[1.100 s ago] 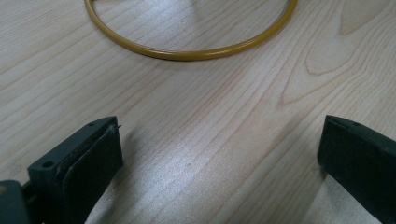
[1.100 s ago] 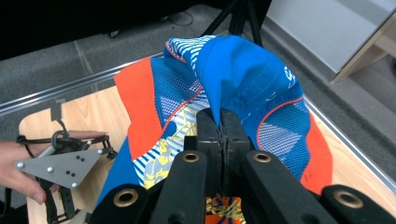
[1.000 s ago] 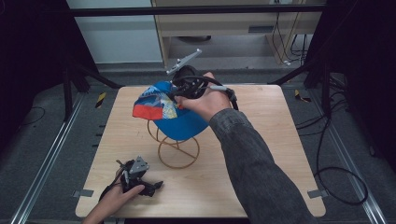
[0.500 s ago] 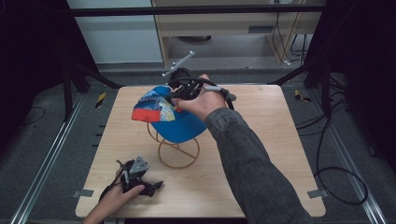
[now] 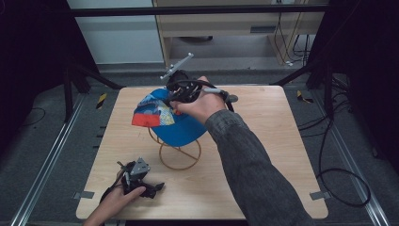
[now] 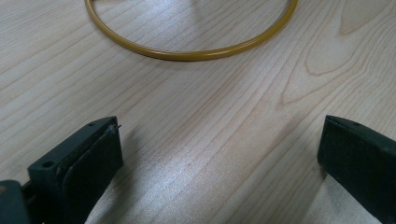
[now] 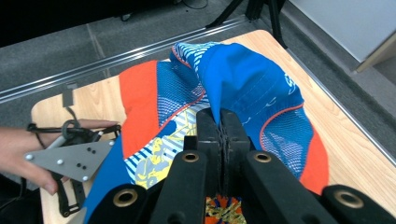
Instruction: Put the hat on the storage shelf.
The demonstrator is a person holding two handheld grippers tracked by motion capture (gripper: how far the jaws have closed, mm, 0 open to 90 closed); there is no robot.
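We see the right hand-held gripper (image 7: 219,123) with its jaws pressed together on a fold of the blue cap (image 7: 247,79), pinching the fabric near the crown. In the high view the cap (image 5: 181,125) hangs above the gold wire stand (image 5: 179,153), its orange-edged brim (image 5: 143,118) pointing left, at the middle of the tabletop (image 5: 263,155). The left hand-held gripper (image 5: 141,181) rests low on the tabletop near the front left corner, jaws spread wide with nothing between them, facing the stand's round base ring (image 6: 191,49).
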